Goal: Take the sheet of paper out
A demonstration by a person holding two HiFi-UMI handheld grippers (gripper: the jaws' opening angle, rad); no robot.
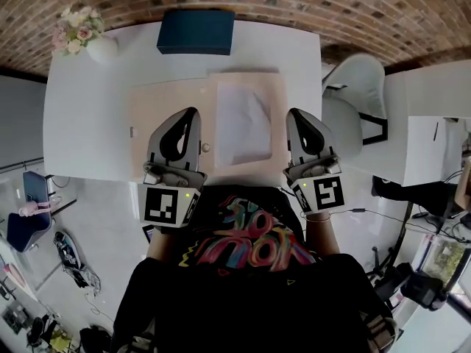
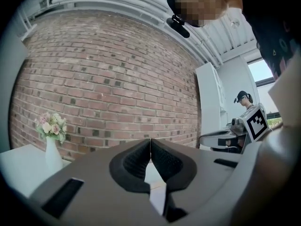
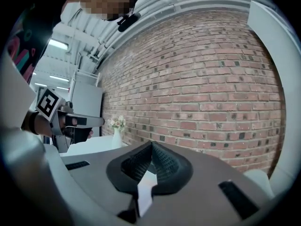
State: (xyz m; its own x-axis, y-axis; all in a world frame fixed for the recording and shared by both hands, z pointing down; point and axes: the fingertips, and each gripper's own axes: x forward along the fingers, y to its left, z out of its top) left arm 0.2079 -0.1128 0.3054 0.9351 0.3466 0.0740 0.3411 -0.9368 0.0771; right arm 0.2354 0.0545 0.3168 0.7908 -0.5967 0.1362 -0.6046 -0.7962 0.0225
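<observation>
A white sheet of paper [image 1: 243,123] lies on the right half of an opened tan envelope [image 1: 165,105] in the middle of the white table [image 1: 88,123]. Whether the sheet is tucked into the envelope I cannot tell. My left gripper [image 1: 191,112] hovers over the envelope's left half, just left of the sheet. My right gripper [image 1: 294,113] is at the envelope's right edge. In the left gripper view the gripper [image 2: 150,141] has its jaws touching with nothing between them. The right gripper view shows its gripper [image 3: 151,145] the same way. Both point level toward the brick wall.
A dark blue box [image 1: 196,31] sits at the table's far edge. A white vase of flowers [image 1: 81,39] stands at the far left corner. A white chair [image 1: 353,98] is beside the table on the right. The brick wall [image 2: 108,79] lies beyond.
</observation>
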